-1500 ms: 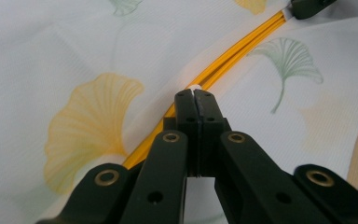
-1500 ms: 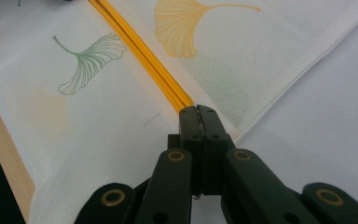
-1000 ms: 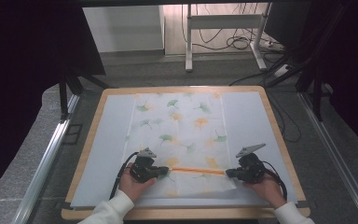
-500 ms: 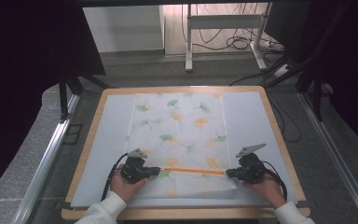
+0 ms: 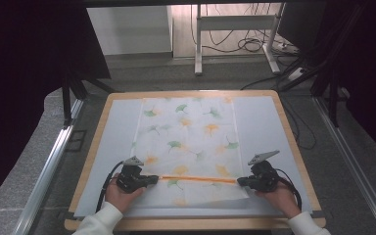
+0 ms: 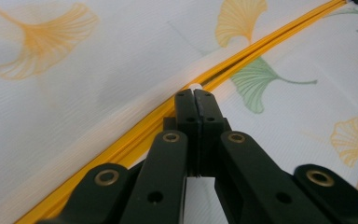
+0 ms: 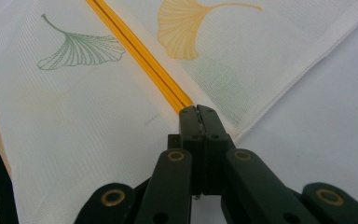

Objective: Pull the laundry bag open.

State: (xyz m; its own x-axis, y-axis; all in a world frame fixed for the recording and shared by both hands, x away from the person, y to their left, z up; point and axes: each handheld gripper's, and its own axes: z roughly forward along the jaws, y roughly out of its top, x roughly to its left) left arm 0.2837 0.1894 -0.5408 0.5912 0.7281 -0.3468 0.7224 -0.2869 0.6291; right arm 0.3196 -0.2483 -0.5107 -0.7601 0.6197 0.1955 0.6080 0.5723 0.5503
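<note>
Zipper [image 5: 198, 179] runs orange across the near part of the ginkgo-print bag [image 5: 188, 142], which lies flat on the bench [image 5: 293, 142]. My left gripper [image 5: 152, 179] is clamped tight on the white slider [image 6: 195, 87], jaws fully together, at the zipper's left end. My right gripper [image 5: 241, 182] is pinched closed on the zipper's right end at the bag edge, I'd say as an anchor so the track stays taut while the slider travels.

White sleeves [image 5: 100, 220], black hand-held grippers [image 5: 136, 179] (brass screws)
</note>
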